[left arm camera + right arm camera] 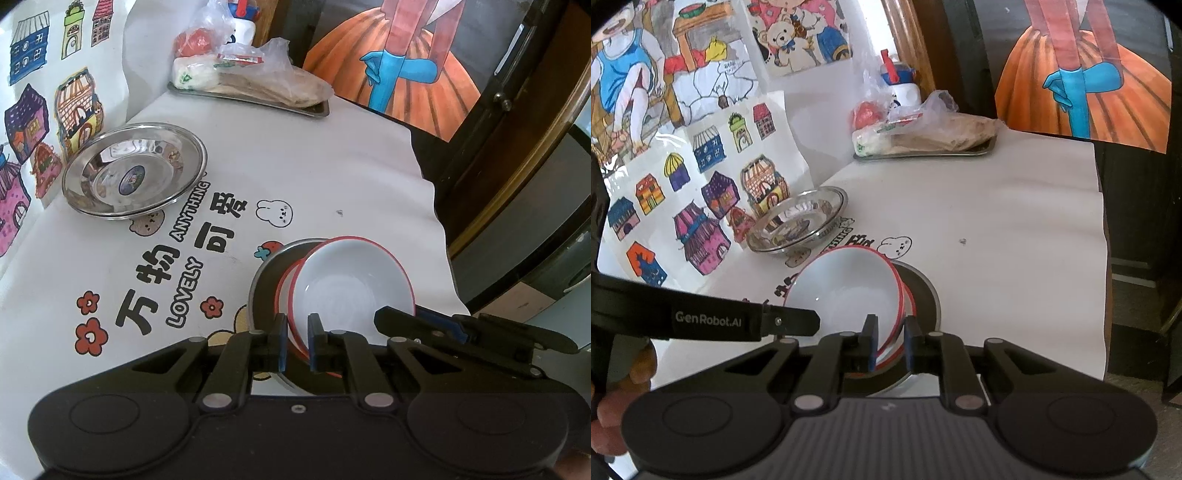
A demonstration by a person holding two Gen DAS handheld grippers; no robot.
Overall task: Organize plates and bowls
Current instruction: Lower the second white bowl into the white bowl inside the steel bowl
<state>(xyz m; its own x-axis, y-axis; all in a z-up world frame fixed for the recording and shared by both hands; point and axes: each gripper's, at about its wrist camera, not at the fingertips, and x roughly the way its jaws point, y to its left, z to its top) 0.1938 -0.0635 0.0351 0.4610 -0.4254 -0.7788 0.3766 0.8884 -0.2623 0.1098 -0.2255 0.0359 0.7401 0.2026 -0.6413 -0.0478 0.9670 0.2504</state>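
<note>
Two white bowls with red rims are nested and tilted over a dark steel-rimmed plate near the table's front. My left gripper is shut on the bowls' rims at their near edge. My right gripper is shut on the bowls' rims from the other side; it shows in the left wrist view. A shiny steel dish stands apart at the back left, by the wall.
A steel tray with bagged food lies at the table's far end, with a white bottle behind it. Drawings cover the left wall. The white printed tablecloth ends at the right edge, beside dark furniture.
</note>
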